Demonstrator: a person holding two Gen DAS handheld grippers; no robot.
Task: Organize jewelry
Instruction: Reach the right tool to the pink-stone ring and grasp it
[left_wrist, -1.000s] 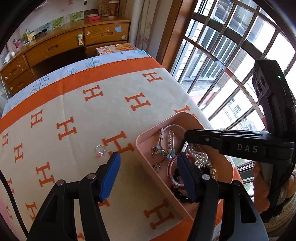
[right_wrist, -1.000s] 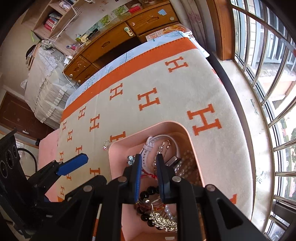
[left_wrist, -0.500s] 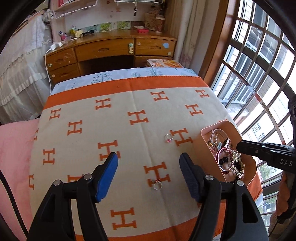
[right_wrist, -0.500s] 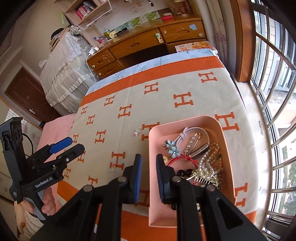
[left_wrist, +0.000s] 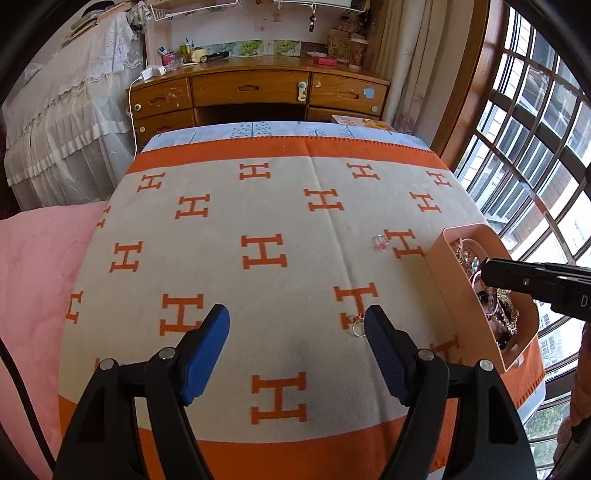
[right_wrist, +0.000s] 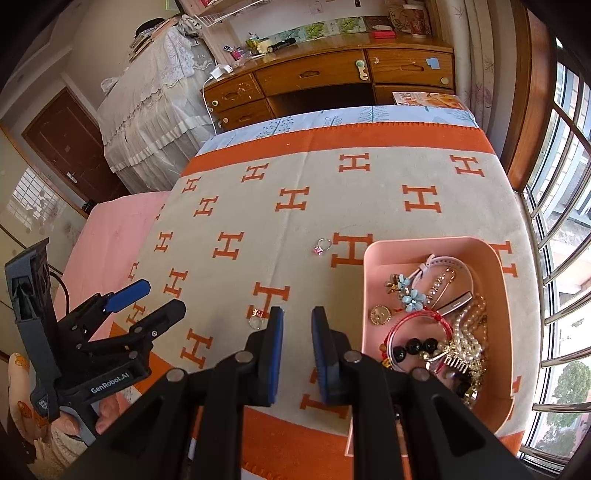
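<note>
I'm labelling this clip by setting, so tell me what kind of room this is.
Most likely a bedroom at home. A wooden desk with drawers stands against the far wall, a lace-draped bed sits beside it, and the jewelry tray rests on an H-patterned blanket next to a barred window.

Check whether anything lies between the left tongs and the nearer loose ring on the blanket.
Nothing visible does. The left tongs are open above bare blanket, and the nearer ring lies just beside the right finger's tip.

The wide-open left gripper (left_wrist: 295, 354) hovers over the orange-and-cream H-patterned blanket (left_wrist: 258, 206), a small silver ring (left_wrist: 357, 328) beside its right finger.
</note>
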